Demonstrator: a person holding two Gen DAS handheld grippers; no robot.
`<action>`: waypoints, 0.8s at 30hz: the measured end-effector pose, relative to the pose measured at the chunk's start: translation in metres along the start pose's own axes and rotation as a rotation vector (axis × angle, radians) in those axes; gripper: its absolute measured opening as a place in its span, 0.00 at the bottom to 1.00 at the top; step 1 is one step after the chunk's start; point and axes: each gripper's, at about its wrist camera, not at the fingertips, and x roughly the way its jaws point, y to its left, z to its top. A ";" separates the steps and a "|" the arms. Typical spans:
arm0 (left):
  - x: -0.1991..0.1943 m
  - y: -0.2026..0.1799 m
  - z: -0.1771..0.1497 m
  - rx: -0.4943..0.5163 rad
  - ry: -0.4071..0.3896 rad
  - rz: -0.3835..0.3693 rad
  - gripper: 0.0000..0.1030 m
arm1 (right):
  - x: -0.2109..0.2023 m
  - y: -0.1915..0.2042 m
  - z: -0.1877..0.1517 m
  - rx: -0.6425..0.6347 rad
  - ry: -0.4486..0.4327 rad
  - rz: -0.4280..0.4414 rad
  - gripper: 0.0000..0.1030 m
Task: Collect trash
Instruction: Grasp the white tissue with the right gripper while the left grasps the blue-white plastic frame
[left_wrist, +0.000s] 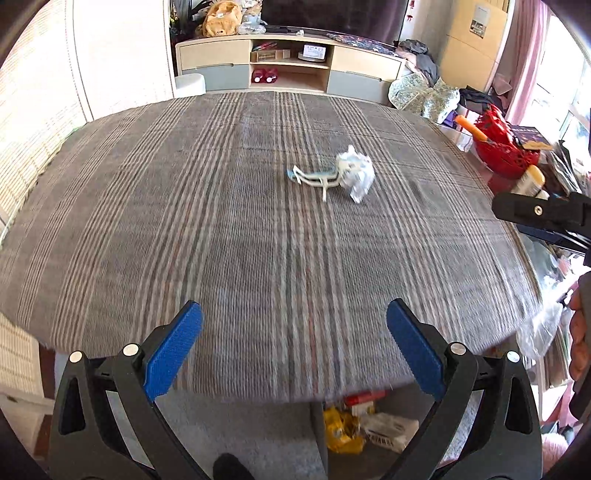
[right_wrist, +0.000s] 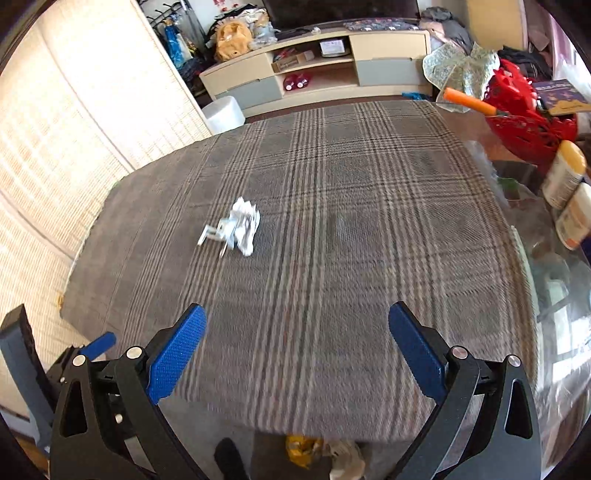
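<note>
A crumpled white wrapper with thin white and blue plastic strips (left_wrist: 340, 175) lies near the middle of the plaid tablecloth (left_wrist: 184, 221). In the right wrist view the same trash (right_wrist: 236, 227) sits left of centre on the cloth (right_wrist: 351, 240). My left gripper (left_wrist: 293, 349) hangs open above the table's near edge, well short of the trash, nothing between its blue pads. My right gripper (right_wrist: 297, 350) is open too, over the near edge, with the trash ahead and to its left. The right gripper's black body (left_wrist: 543, 216) shows at the right of the left wrist view.
A red basket (right_wrist: 528, 118) with an orange-handled tool, two yellow-capped containers (right_wrist: 565, 177) and clutter crowd the glass table's right side. Yellow and white packets (left_wrist: 362, 424) lie on the floor below the near edge. A TV cabinet (left_wrist: 288, 62) stands beyond. A hand (left_wrist: 580, 332) is at the right.
</note>
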 end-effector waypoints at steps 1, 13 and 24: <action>0.008 0.000 0.009 0.008 -0.001 0.005 0.92 | 0.008 0.002 0.008 0.003 0.004 0.000 0.97; 0.069 -0.005 0.064 0.067 -0.014 0.009 0.92 | 0.109 0.037 0.082 0.008 0.107 0.094 0.54; 0.081 -0.007 0.087 0.093 -0.042 0.006 0.92 | 0.145 0.044 0.086 0.022 0.180 0.153 0.08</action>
